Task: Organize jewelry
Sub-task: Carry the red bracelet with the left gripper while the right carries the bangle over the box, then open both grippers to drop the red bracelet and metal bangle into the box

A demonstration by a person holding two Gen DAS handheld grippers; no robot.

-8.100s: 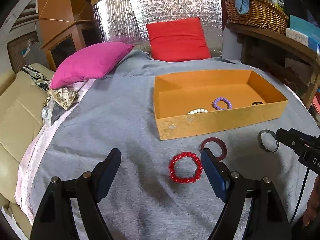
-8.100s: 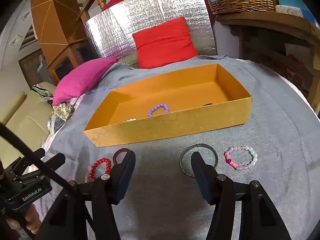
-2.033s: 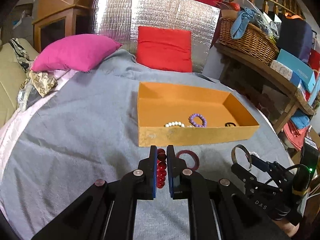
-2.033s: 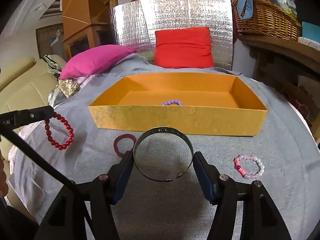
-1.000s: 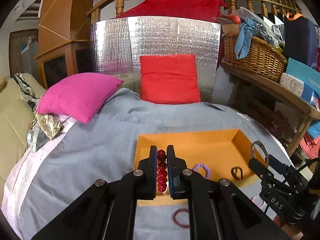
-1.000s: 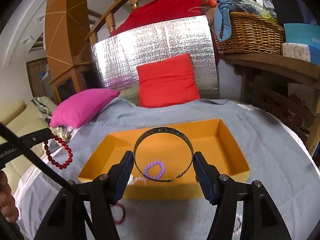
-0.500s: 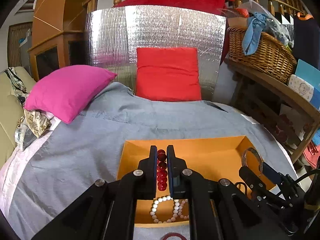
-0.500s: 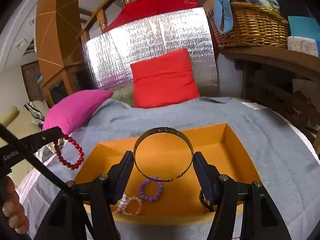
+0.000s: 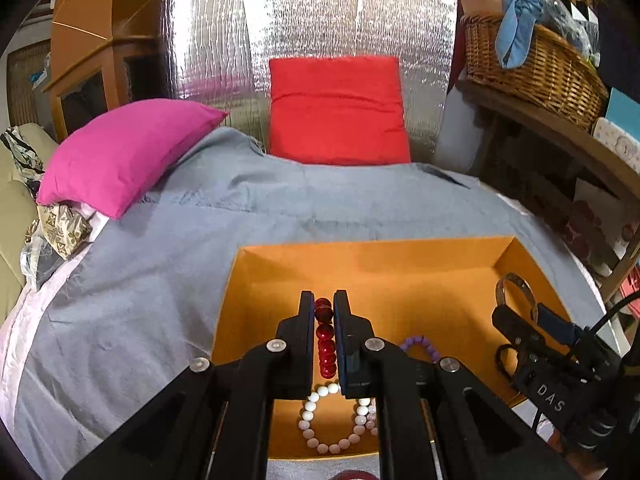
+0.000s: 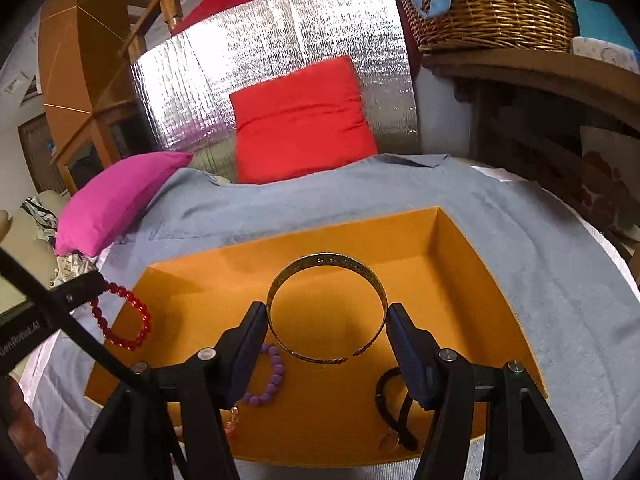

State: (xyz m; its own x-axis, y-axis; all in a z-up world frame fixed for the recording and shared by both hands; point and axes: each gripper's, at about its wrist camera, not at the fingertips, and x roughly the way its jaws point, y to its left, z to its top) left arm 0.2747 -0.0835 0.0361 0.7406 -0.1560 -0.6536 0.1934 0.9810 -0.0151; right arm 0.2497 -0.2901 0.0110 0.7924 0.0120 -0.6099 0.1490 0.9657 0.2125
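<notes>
Left gripper (image 9: 323,308) clamps the red beaded bracelet (image 9: 325,338); right gripper (image 10: 326,320) clasps the open metal bangle (image 10: 326,308); both hang over the shallow orange cardboard box (image 10: 460,248), already holding purple (image 10: 268,380) and white bead bracelets (image 9: 332,424); release remains.

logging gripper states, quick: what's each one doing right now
left gripper: shut on the red bead bracelet.
right gripper: shut on the metal cuff bangle.

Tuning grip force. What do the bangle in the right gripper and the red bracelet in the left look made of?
Bangle: looks like thin metal, dull brass-grey, faint embossing, open cuff ends. Red bracelet: glossy translucent beads, glass or plastic, can't tell which; it hangs loosely, so probably strung on cord.
</notes>
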